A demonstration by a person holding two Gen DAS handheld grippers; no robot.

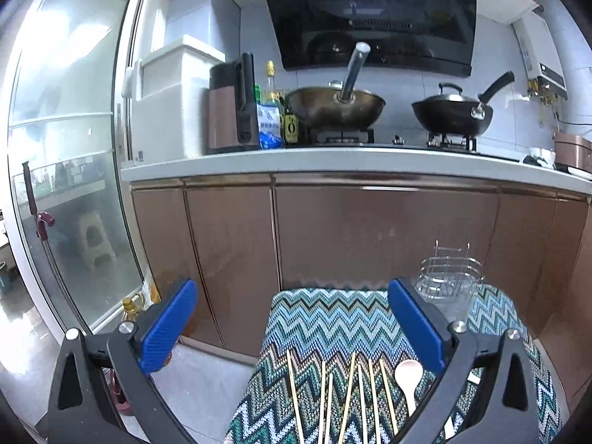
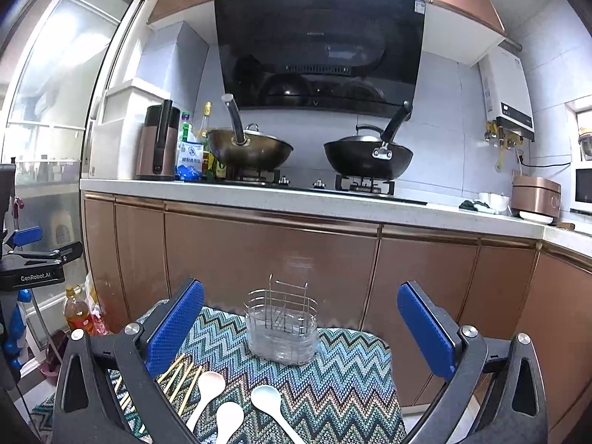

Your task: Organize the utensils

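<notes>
On the zigzag cloth (image 2: 333, 381): 3 white spoons (image 2: 266, 399), 1 wire holder (image 2: 283, 329), about 7 chopsticks (image 1: 347, 399). On the far stove: 2 woks (image 2: 248, 150). On the floor, left: 1 bottle (image 2: 76, 312)

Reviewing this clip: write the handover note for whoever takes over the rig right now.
Left tongs: open, empty, above the chopsticks.
Right tongs: open, empty, facing the wire utensil holder.
Things: chopsticks and three white spoons lie loose on the zigzag cloth; the holder stands upright at the cloth's far end and looks empty.
Done: nothing sorted yet.
Left: move the chopsticks and spoons into the holder.
</notes>
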